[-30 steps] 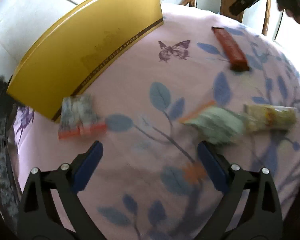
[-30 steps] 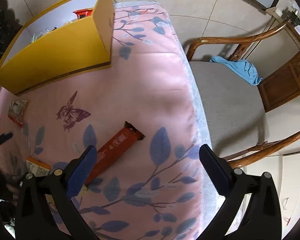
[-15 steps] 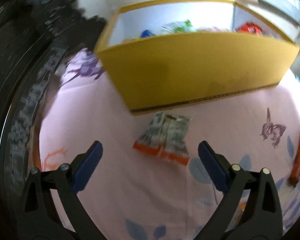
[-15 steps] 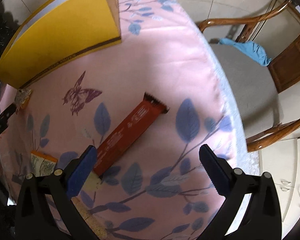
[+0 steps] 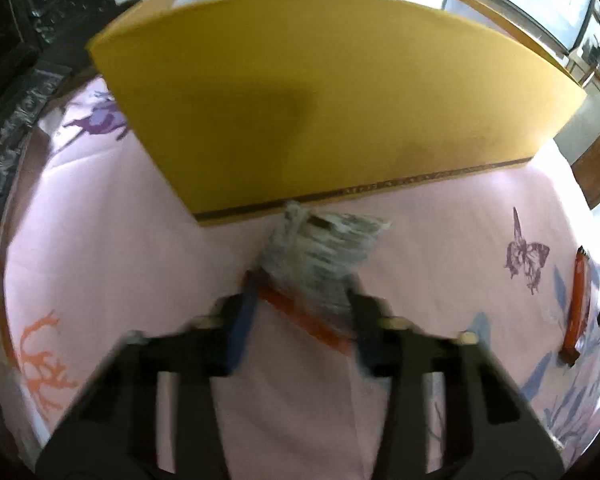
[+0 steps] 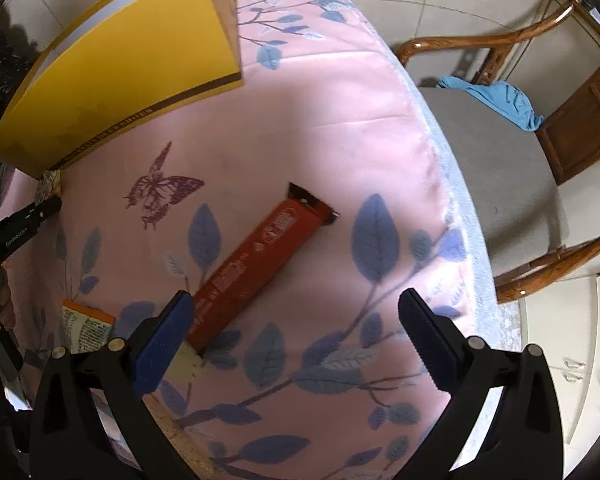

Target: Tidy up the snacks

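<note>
A grey snack packet with an orange-red end (image 5: 320,248) lies on the pink cloth just in front of the yellow box (image 5: 320,100). My left gripper (image 5: 300,312) is closing on it. Its blue pads press the packet's sides and the packet bunches up between them. In the right wrist view a long red snack bar (image 6: 260,264) lies slantwise on the cloth. My right gripper (image 6: 296,328) hovers open over the bar's near end, with the left pad above that end. The red bar (image 5: 576,304) also shows at the right edge of the left wrist view.
The yellow box (image 6: 120,80) stands at the table's back left. A yellow-orange packet (image 6: 86,326) lies near the front left. The cloth's edge (image 6: 432,152) drops off on the right, beside a wooden chair (image 6: 500,184) with a blue cloth (image 6: 500,100).
My left gripper swung toward the yellow box, came over the grey packet and closed from wide open onto it. My right gripper sank a little toward the red bar and stays open.
</note>
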The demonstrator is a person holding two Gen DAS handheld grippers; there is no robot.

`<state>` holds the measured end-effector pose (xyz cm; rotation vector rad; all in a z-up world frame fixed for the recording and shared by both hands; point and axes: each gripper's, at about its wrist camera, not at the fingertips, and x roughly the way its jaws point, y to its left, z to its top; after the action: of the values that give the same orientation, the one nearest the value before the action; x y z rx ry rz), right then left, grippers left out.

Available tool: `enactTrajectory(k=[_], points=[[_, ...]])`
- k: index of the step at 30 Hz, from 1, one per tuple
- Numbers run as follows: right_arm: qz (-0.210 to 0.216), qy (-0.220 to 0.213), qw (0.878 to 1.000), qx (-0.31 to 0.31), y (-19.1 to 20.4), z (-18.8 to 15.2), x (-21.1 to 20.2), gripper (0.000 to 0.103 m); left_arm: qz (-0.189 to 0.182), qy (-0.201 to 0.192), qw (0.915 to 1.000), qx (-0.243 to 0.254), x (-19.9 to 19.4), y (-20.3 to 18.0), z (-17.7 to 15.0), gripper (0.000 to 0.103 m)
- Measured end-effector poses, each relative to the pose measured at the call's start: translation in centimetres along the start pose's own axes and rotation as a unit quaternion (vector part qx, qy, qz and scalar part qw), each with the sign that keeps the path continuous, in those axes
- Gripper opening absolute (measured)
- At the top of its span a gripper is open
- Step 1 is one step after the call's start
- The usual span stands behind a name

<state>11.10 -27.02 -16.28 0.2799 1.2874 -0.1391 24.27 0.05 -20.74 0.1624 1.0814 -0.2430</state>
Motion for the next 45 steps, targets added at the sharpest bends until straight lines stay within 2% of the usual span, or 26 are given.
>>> enactTrajectory(k=[3, 6, 8, 9, 11, 12, 13, 17, 20, 22, 25, 27, 31, 34, 37, 38, 40, 41, 45], points=[[-0.028, -0.008, 0.999, 0.024, 0.7, 0.5, 1.2, 0.102, -0.018, 0.004, 0.9996, -0.022, -0.3, -0.1, -0.8, 0.023], [-0.032, -0.005, 0.997, 0.074, 1.0, 0.9, 3.1, 0.102, -0.018, 0.002, 0.9989, -0.042, -0.3, 0.1, -1.4, 0.022], [-0.066, -0.018, 0.996, 0.062, 2.0, 0.9, 3.9, 0.102, -0.027, -0.004, 0.9977, -0.062, -1.4, 0.5, -1.7, 0.022], [-0.076, -0.029, 0.995, 0.050, 2.6, 0.8, 3.9, 0.098, -0.031, -0.008, 0.9971, -0.069, -1.7, 0.7, -1.8, 0.022], [-0.051, -0.019, 0.998, 0.022, 3.3, 1.1, 3.2, 0.060, -0.024, -0.012, 0.9973, -0.069, -3.0, 0.2, -2.5, 0.022], [-0.049, -0.011, 0.999, 0.014, 3.5, 1.2, 3.0, 0.046, -0.023, -0.012, 0.9971, -0.071, -3.2, 0.7, -2.7, 0.022], [-0.030, 0.000, 0.999, 0.011, 3.6, 1.4, 2.6, 0.024, -0.024, -0.010, 0.9968, -0.076, -3.4, 1.0, -3.1, 0.022], [-0.007, 0.017, 1.000, 0.015, 3.0, 0.7, 2.1, 0.024, -0.028, -0.017, 0.9960, -0.083, -5.1, 1.9, -3.9, 0.021], [0.013, 0.014, 1.000, 0.018, 2.3, -0.5, 0.8, 0.024, -0.079, -0.041, 0.9897, -0.112, -7.9, 2.2, -5.0, 0.021], [0.013, 0.004, 1.000, 0.015, 2.1, -0.7, -0.4, 0.024, -0.063, -0.047, 0.9917, -0.102, -9.0, 2.1, -5.1, 0.021], [0.034, -0.026, 0.999, 0.019, 1.7, 0.0, -3.0, 0.024, -0.058, -0.053, 0.9929, -0.090, -10.9, 1.8, -4.7, 0.021], [0.051, -0.062, 0.997, 0.010, 1.7, 1.3, -5.5, 0.024, -0.051, -0.070, 0.9927, -0.083, -12.5, 1.4, -3.8, 0.021], [0.088, -0.134, 0.987, -0.028, 3.2, 4.6, -10.3, 0.024, -0.045, -0.124, 0.9894, -0.061, -15.6, 0.6, -0.8, 0.021], [0.095, -0.182, 0.977, -0.059, 4.8, 8.6, -12.9, 0.024, -0.019, -0.147, 0.9881, -0.039, -16.7, 0.3, 3.1, 0.021], [0.087, -0.212, 0.968, -0.101, 6.6, 13.1, -13.9, 0.024, 0.053, -0.187, 0.9809, -0.013, -16.5, 0.3, 8.0, 0.021], [0.090, -0.206, 0.968, -0.116, 7.2, 15.4, -13.3, 0.024, 0.056, -0.185, 0.9810, -0.018, -15.9, 0.7, 10.2, 0.021], [0.112, -0.184, 0.969, -0.125, 7.9, 18.4, -12.4, 0.024, 0.035, -0.177, 0.9831, -0.031, -15.2, 1.2, 12.9, 0.021], [0.112, -0.173, 0.970, -0.132, 8.5, 20.2, -11.8, 0.024, 0.048, -0.183, 0.9817, -0.020, -15.1, 0.8, 14.3, 0.021], [0.090, -0.165, 0.970, -0.154, 10.6, 23.6, -10.7, 0.024, 0.050, -0.181, 0.9820, 0.017, -14.3, -0.6, 16.6, 0.021]])
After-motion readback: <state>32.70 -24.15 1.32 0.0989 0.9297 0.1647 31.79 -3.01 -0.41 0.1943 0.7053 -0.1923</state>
